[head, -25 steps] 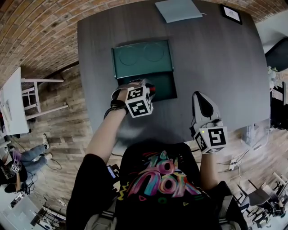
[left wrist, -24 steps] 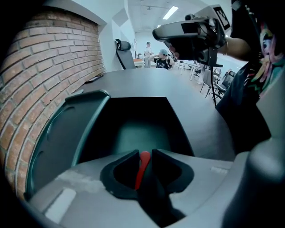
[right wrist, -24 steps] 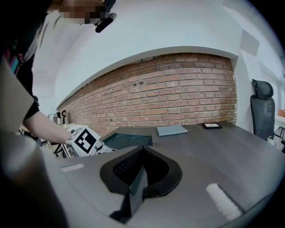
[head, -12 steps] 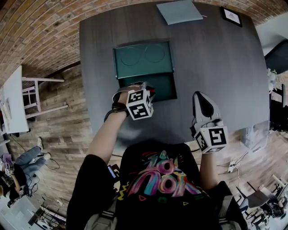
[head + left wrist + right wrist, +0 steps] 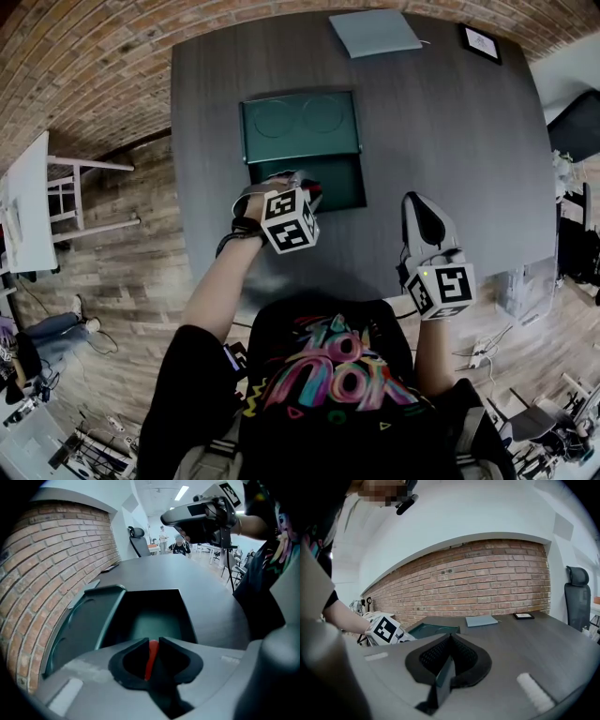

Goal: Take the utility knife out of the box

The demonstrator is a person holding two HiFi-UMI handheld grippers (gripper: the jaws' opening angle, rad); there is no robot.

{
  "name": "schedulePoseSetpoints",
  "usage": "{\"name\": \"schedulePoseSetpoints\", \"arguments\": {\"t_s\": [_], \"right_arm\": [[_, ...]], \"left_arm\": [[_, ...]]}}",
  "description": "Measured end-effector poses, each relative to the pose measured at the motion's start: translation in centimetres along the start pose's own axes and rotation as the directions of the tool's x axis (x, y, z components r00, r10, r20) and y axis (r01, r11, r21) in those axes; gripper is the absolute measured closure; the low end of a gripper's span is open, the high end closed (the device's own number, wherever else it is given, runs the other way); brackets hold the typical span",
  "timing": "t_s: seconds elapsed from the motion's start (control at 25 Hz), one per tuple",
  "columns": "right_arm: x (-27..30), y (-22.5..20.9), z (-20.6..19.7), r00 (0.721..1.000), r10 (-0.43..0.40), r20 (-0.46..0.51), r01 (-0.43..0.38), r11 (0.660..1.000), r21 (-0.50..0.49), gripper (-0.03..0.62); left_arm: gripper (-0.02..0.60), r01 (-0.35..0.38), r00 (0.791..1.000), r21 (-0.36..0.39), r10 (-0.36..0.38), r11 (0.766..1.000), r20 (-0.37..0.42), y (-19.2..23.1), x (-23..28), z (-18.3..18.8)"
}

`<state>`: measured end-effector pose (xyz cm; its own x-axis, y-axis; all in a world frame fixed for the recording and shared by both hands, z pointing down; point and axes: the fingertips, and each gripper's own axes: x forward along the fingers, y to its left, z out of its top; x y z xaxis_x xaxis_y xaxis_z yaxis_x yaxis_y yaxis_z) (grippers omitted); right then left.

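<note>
While we lean over the table [image 5: 450, 141], our left hand-held gripper [image 5: 305, 184] points steeply down at the near edge of the open green box [image 5: 342, 180]. In the left gripper view its jaws stand close together and pinch a thin red strip between them, the utility knife [image 5: 150, 657]. The knife is upright in that grip, just above the near rim of the box's deep tray [image 5: 154, 620]. We cannot tell whether its lower end touches the tray floor. The lid [image 5: 300, 127] lies folded back flat on the table beyond the tray.

Our right hand-held gripper [image 5: 419, 202] hangs over the near right part of the table, well apart from the box, and points almost level. In the right gripper view its jaws meet at the tips with nothing between them.

At the far edge of the table lie a blue-grey pad [image 5: 375, 31] and a small dark frame [image 5: 480, 40].
</note>
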<state>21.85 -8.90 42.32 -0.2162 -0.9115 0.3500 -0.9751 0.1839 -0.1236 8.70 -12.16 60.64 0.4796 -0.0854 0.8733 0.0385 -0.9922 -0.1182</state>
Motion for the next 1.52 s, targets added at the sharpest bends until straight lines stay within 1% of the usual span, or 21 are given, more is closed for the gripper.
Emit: {"name": "schedulePoseSetpoints", "arguments": {"t_s": [0.2,0.4,0.56,0.68,0.84,1.04,1.16,1.24,1.36,1.44,1.52], "right_arm": [[0.1,0.6,0.8,1.0,0.018,0.018,-0.018,1.0,-0.005,0.594],[0.5,1.8,1.8,0.997,0.064,0.043,-0.064,0.998,-0.018,0.594],[0.4,3.1,2.4,0.993,0.102,0.054,-0.1,0.994,-0.031,0.594],[0.1,3.9,2.4,0.992,0.118,0.05,-0.116,0.992,-0.038,0.594],[0.2,5.0,2.9,0.988,0.147,0.056,-0.144,0.988,-0.05,0.594],[0.3,6.2,3.5,0.982,0.177,0.065,-0.173,0.983,-0.061,0.594],[0.0,6.9,4.2,0.98,0.186,0.074,-0.181,0.981,-0.073,0.594],[0.0,7.2,4.3,0.978,0.192,0.08,-0.186,0.98,-0.076,0.594],[-0.1,7.4,4.4,0.977,0.194,0.089,-0.188,0.979,-0.072,0.594],[-0.3,7.5,4.5,0.977,0.193,0.093,-0.186,0.98,-0.071,0.594],[-0.6,7.6,4.5,0.977,0.191,0.095,-0.185,0.98,-0.071,0.594]], "left_arm": [[0.511,-0.061,0.997,-0.03,0.063,0.998,0.043,0.9,-2.0,0.6],[0.512,-0.139,0.986,-0.046,0.142,0.989,0.084,1.7,-4.4,1.1],[0.511,-0.21,0.968,-0.051,0.215,0.976,0.129,1.9,-7.1,1.8],[0.511,-0.26,0.947,-0.079,0.27,0.962,0.175,1.9,-9.6,2.4],[0.511,-0.333,0.906,-0.127,0.355,0.934,0.231,2.3,-13.1,3.0],[0.511,-0.398,0.863,-0.158,0.427,0.904,0.269,2.3,-16.4,3.5],[0.511,-0.435,0.827,-0.191,0.474,0.88,0.302,2.1,-18.4,3.9],[0.511,-0.46,0.796,-0.229,0.513,0.858,0.322,2.1,-19.6,3.8],[0.511,-0.484,0.741,-0.312,0.573,0.817,0.35,2.1,-21.4,3.6],[0.511,-0.492,0.701,-0.378,0.614,0.784,0.363,2.1,-22.7,3.3],[0.511,-0.492,0.657,-0.452,0.658,0.745,0.37,2.0,-24.1,2.8]]}}
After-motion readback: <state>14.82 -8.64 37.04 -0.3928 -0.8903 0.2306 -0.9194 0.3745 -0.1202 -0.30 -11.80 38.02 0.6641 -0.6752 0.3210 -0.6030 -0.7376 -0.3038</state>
